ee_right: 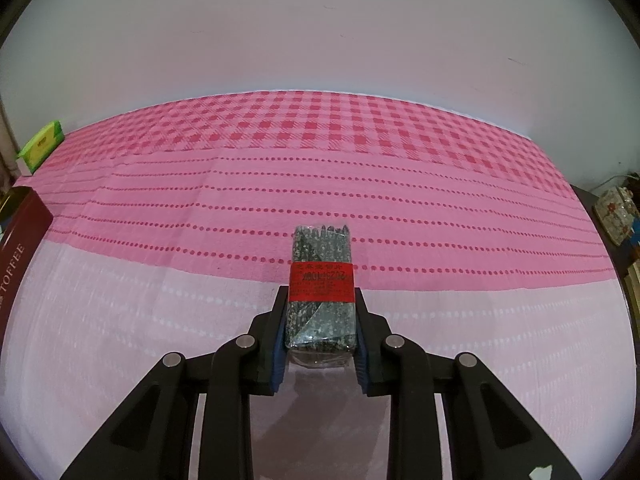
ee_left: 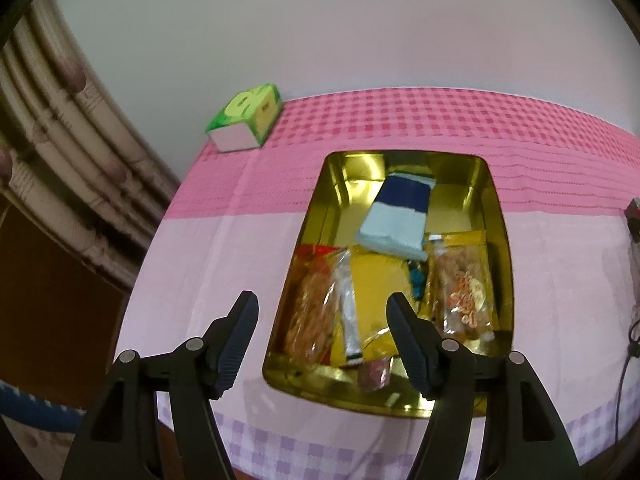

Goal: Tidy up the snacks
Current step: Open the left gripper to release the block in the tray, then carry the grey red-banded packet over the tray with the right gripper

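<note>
Right gripper [ee_right: 320, 320] fingers clamp a speckled snack pack [ee_right: 322, 292] above the pink worktop [ee_right: 160, 208], still outside the gold tin [ee_left: 502, 216]. Left gripper [ee_left: 322, 312] hangs open at the tin's 6 o'clock; several snacks already lie inside, so probably near done.

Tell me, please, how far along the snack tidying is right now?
Several snack packets already lie in the gold tin. The right gripper is shut on a speckled snack pack above the tablecloth, yet to be boxed. The left gripper hangs open, empty.
</note>
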